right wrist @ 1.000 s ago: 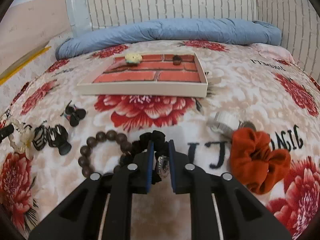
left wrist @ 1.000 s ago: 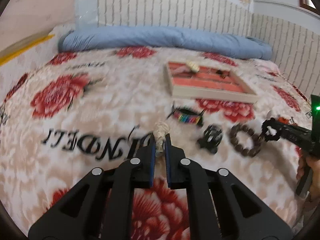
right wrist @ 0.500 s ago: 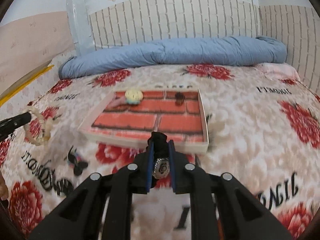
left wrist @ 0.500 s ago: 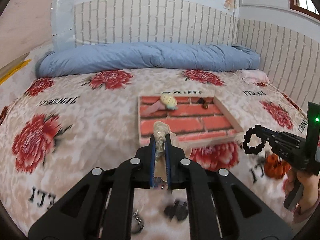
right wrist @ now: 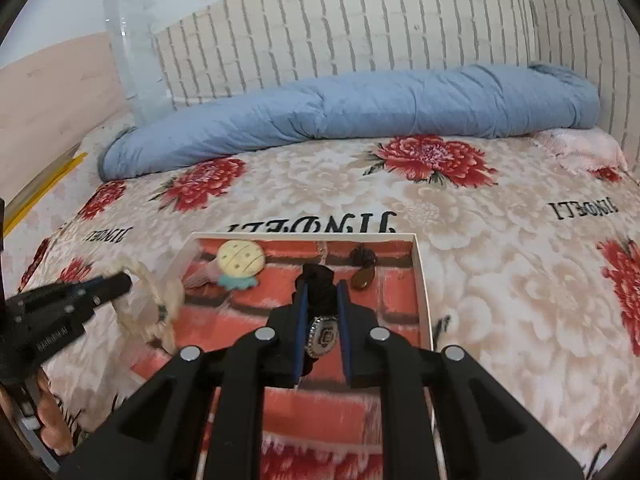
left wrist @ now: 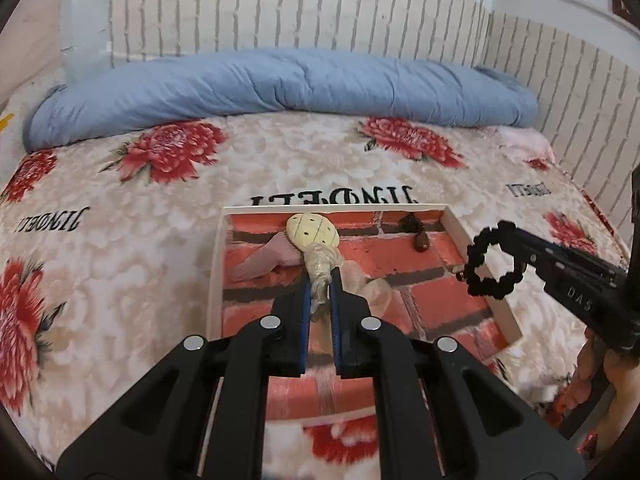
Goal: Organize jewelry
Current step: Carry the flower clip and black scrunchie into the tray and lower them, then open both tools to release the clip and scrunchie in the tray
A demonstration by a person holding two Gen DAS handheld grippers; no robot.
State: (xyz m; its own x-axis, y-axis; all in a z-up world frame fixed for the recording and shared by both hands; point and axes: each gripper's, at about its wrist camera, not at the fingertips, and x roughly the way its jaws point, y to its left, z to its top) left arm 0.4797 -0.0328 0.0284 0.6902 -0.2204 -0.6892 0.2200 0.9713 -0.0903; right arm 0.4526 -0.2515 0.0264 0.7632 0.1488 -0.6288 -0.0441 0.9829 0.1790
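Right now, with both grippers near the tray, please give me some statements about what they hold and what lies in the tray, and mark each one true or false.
1. The left gripper is shut on a pale beaded bracelet. True.
2. The right gripper is open and holds nothing. False: its jaws are shut on a black bracelet with a round silver charm.
3. The tray has a brick pattern inside. True.
4. The tray contains no items. False: a yellow round clip and a small dark brown pendant lie near its far wall.
5. A blue duvet lies along the far edge of the bed. True.
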